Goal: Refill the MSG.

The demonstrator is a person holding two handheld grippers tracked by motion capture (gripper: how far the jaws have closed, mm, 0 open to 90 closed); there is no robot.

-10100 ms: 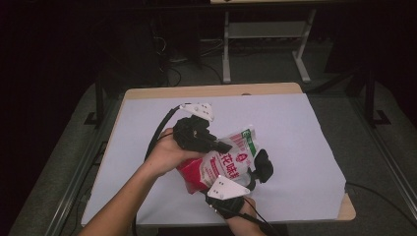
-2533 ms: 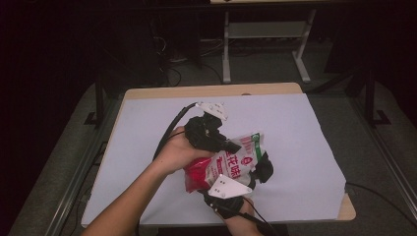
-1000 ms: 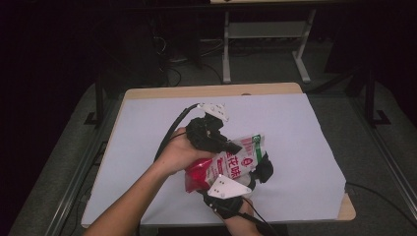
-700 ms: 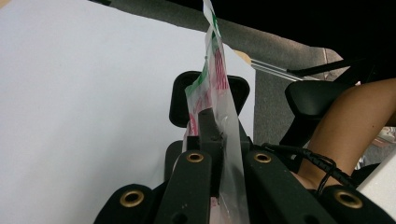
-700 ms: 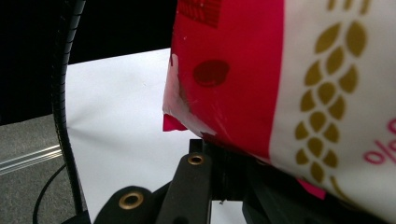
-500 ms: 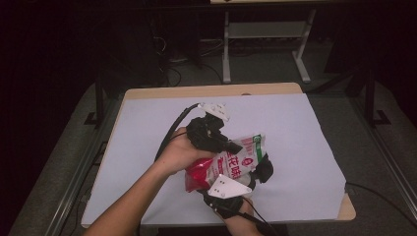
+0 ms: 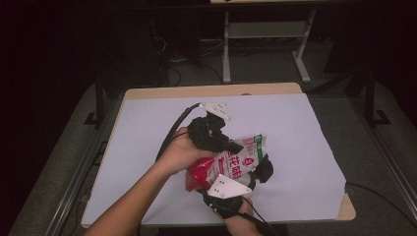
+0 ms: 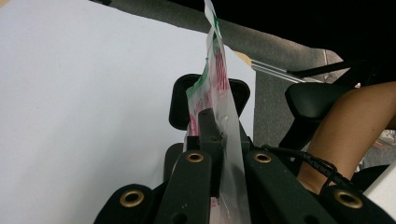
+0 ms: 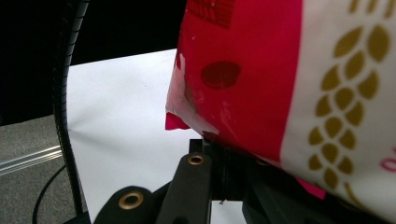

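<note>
Both grippers clamp the snack bag [image 7: 231, 160] over white table cover [image 7: 305, 128]

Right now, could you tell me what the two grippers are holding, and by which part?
Both hold one red-and-white snack bag. The left gripper is shut on its flat upper edge; the right gripper is shut on its lower edge near the red corner.

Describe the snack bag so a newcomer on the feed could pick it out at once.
Start at the white table in the middle of the high view and go to its near edge, where the two hands meet. The snack bag is held there, pinched between the left gripper and the right gripper. It is the one colourful thing: red and white plastic, with a green mark at its top corner.
</note>
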